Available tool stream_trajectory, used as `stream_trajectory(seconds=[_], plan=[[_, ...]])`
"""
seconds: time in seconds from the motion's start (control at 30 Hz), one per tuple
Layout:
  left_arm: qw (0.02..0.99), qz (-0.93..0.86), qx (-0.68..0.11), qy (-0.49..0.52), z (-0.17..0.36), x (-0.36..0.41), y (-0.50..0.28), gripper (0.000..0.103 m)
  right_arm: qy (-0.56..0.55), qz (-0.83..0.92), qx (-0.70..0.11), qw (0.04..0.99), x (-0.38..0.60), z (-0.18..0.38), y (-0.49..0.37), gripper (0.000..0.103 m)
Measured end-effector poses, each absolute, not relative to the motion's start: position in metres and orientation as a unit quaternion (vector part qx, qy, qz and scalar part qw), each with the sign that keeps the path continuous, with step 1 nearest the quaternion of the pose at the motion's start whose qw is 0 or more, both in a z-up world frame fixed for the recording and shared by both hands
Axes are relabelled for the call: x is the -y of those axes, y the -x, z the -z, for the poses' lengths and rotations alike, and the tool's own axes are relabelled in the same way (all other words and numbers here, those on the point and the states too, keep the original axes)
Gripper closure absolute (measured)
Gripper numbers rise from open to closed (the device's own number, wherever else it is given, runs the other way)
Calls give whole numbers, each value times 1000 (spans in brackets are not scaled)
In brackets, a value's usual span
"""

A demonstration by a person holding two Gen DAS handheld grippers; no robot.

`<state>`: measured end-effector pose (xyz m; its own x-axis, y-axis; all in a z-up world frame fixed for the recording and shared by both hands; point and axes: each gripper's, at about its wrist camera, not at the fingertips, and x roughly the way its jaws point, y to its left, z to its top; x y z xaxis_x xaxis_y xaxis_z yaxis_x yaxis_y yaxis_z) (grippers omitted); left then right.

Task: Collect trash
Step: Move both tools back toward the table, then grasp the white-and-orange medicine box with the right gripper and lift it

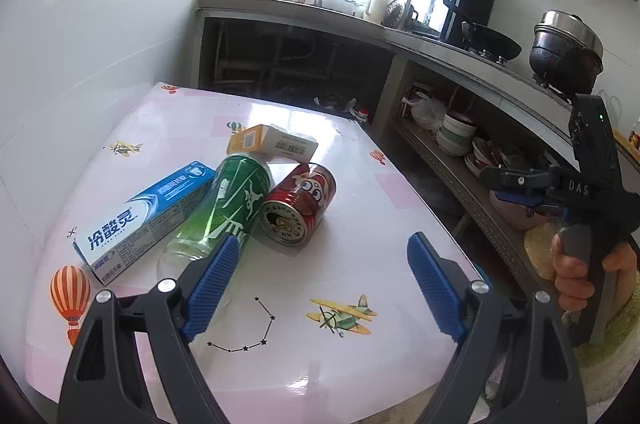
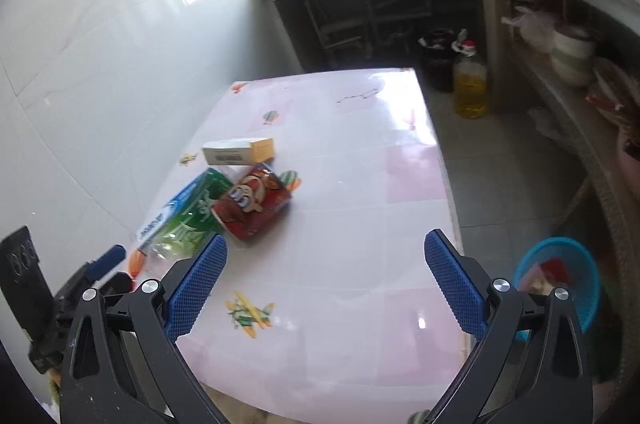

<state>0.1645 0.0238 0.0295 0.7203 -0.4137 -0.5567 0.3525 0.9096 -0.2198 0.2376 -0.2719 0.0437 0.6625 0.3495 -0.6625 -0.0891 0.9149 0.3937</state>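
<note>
Trash lies in a cluster on the pink patterned table [image 1: 360,184]: a blue-and-white toothpaste box [image 1: 148,220], a green plastic bottle [image 1: 224,208] on its side, a red can [image 1: 298,202] on its side, and a small white-and-yellow carton [image 1: 272,142] behind them. My left gripper [image 1: 320,252] hovers open just in front of the cluster, its left pad [image 1: 212,280] over the bottle's clear end. In the right wrist view the same can [image 2: 252,204], bottle [image 2: 188,224] and carton [image 2: 238,150] lie ahead to the left. My right gripper [image 2: 326,248] is open and empty above the table.
A blue basket [image 2: 560,280] with scraps in it stands on the floor right of the table. A bottle of yellow oil [image 2: 470,88] stands beyond the table. Kitchen counter [image 1: 400,36] with pots and shelves of bowls [image 1: 456,132] runs along the right. A white wall borders the left.
</note>
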Motion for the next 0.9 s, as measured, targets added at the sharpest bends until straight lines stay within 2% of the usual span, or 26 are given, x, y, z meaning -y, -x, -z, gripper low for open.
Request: stream_trajectory(seconds=[0.17,0.3,0.53,0.7,0.9], plan=[[929,191,-313,56,-27,-44,-167,19,-182,-213,-432,857,240,-58,-300,8],[929,179,-319,63,-24,-55,-169,19,-135,-245,-497,822,196,-64,-375,8],[927,165,-330,67,-11,-71,-166,19,-59,-196,-629,750,134,-9,-492,8],[931,144,-329,67,-11,-94,-173,19,-69,-196,-698,685,112,34,-521,8],[933,119,-330,82,-9,-122,-191,19,-44,-203,-710,673,98,49,-520,8]])
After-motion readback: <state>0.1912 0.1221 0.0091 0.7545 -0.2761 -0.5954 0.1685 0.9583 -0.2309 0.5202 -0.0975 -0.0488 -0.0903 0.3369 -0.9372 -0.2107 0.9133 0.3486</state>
